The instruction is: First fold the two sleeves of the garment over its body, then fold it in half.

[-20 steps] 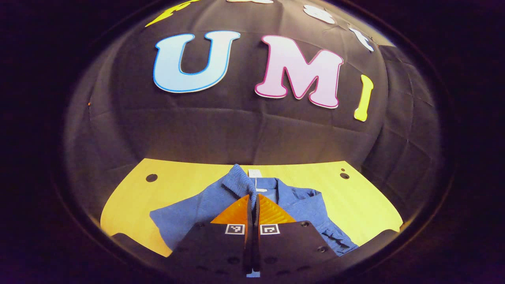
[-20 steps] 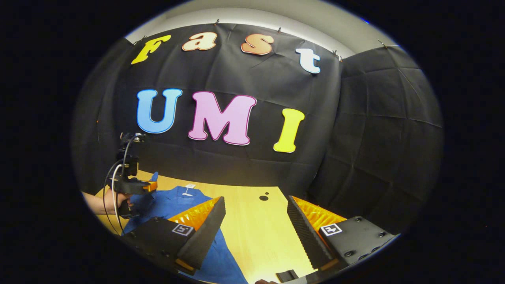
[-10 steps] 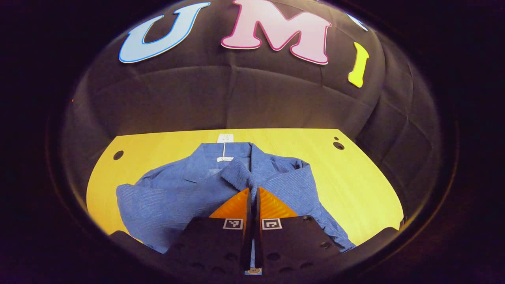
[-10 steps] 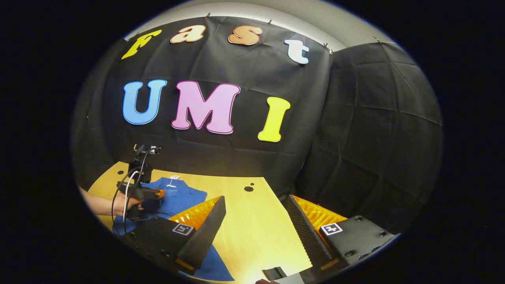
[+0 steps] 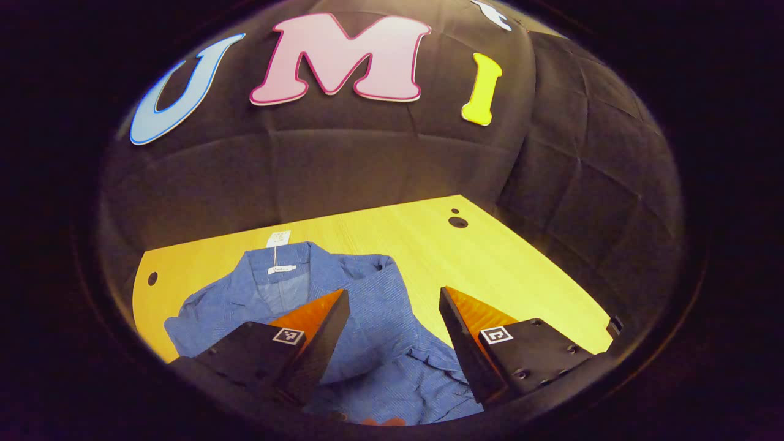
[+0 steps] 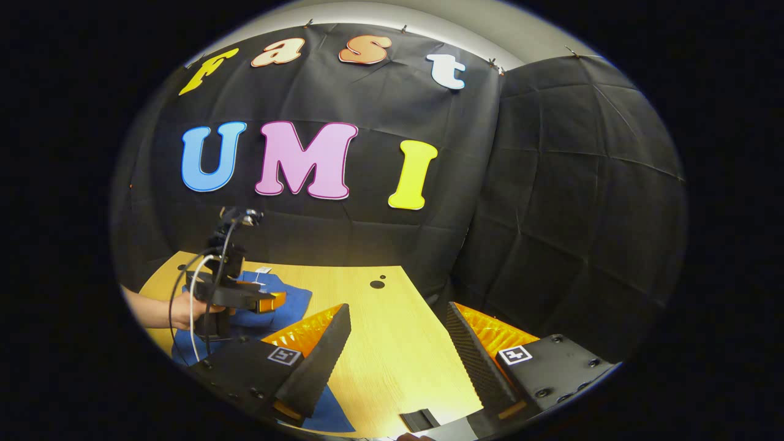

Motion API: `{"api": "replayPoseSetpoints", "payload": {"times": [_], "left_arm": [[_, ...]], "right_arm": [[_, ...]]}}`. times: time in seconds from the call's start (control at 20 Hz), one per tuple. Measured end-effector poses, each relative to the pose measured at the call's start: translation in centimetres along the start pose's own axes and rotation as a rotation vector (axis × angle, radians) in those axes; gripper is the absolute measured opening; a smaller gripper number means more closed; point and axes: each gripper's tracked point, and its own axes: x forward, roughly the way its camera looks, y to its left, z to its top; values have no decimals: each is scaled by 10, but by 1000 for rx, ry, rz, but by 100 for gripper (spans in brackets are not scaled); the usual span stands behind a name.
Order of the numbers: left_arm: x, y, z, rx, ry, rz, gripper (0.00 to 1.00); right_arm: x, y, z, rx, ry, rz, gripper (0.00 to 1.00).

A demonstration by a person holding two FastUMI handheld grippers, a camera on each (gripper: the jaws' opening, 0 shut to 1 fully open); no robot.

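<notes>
Though rumpled, one garment [image 5: 367, 318], two hand-held grippers [image 5: 394, 306].

The wooden table [image 5: 490, 257] lies bare to the right of the blue garment [image 5: 373, 306], up to its far edge, broken there by two small dark holes [image 5: 457, 221] near the back corner. The booth's black cloth wall [image 6: 551, 202] closes in directly behind and to the right of the table. In the right gripper view, the left gripper [image 6: 272, 301] and the hand [image 6: 184, 309] holding it hang over the garment, blocking the way above it.
</notes>
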Motion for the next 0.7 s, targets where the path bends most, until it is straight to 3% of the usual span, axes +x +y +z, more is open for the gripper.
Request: {"api": "replayPoseSetpoints", "payload": {"times": [0.1, 0.15, 0.2, 0.25, 0.3, 0.35, 0.4, 0.45, 0.55, 0.6, 0.7], "left_arm": [[-37, -4, -5, -35, -45, -15, 87], [-62, 2, -10, -54, -67, -8, 87], [-88, 13, -17, -67, -95, 6, 87], [-113, 28, -26, -73, -126, 41, 87], [-137, 48, -41, -80, -145, 94, 87], [-159, 65, -58, -89, -156, 147, 86], [-182, 78, -81, -97, -149, 189, 87], [-202, 89, -105, -108, -130, 223, 86], [-232, 105, -150, -154, -86, 274, 84], [-243, 112, -171, -192, -62, 296, 84], [-258, 123, -219, -280, 0, 332, 84]], "right_arm": [[-1, 1, -13, -11, 16, 10, 92], [-1, 5, -23, -10, 39, 19, 100], [-3, 10, -32, -1, 62, 35, 92], [-4, 19, -40, 7, 69, 57, 100], [-5, 30, -48, 11, 87, 83, 92], [-6, 41, -59, 14, 105, 111, 100], [-6, 52, -69, 10, 122, 141, 100], [-7, 64, -81, 10, 144, 173, 92], [-9, 89, -105, 30, 206, 245, 92], [-11, 100, -120, 40, 242, 273, 100], [-9, 113, -152, 38, 333, 299, 100]]}}
